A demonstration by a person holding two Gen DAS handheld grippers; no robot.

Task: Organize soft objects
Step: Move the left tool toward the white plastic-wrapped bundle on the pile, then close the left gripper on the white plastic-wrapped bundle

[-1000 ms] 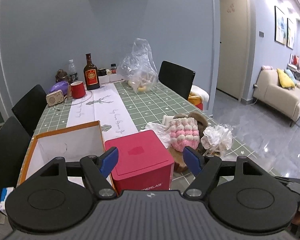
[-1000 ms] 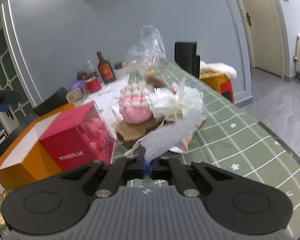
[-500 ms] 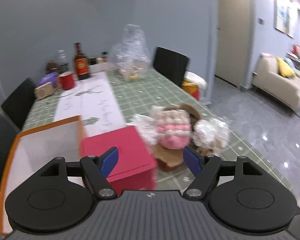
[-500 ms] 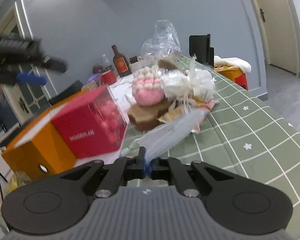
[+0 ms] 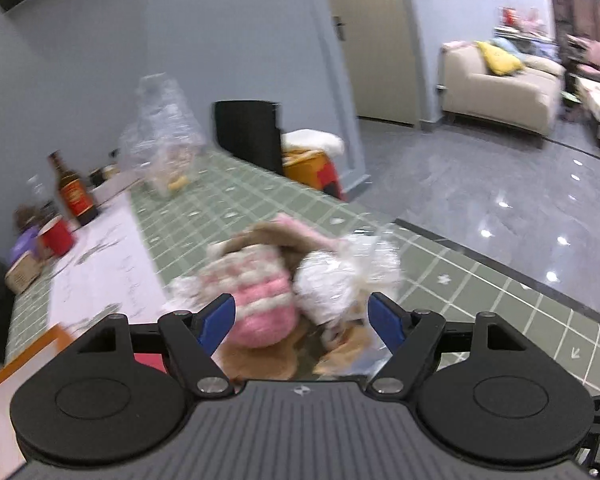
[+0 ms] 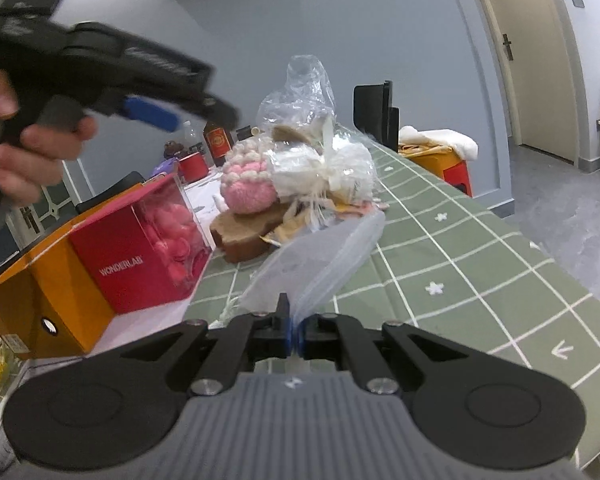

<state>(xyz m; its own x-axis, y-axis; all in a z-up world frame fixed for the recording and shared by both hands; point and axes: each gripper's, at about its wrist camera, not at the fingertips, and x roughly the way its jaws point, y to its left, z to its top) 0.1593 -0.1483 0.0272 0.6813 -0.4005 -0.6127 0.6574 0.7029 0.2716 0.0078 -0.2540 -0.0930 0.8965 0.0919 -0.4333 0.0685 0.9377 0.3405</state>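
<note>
While my left gripper (image 5: 302,318) stands wide with nothing between its fingers, the pink knitted toy (image 5: 256,300) and the white wrapped bundle (image 5: 340,276) lie at frame centre beyond it; my right gripper (image 6: 296,336) is closed, pinching a clear plastic bag (image 6: 320,256).

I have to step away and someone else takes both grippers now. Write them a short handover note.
Right gripper: shut on the clear plastic bag, which trails over the green tablecloth.
Left gripper: open, empty, above the soft pile.
Pile on the table: pink knitted ball, white wrapped bundle, brown plush. Red box and orange box sit beside it.
Done: bag gripped.
Left: nothing bagged or boxed yet; probably pick the pink ball first.
</note>
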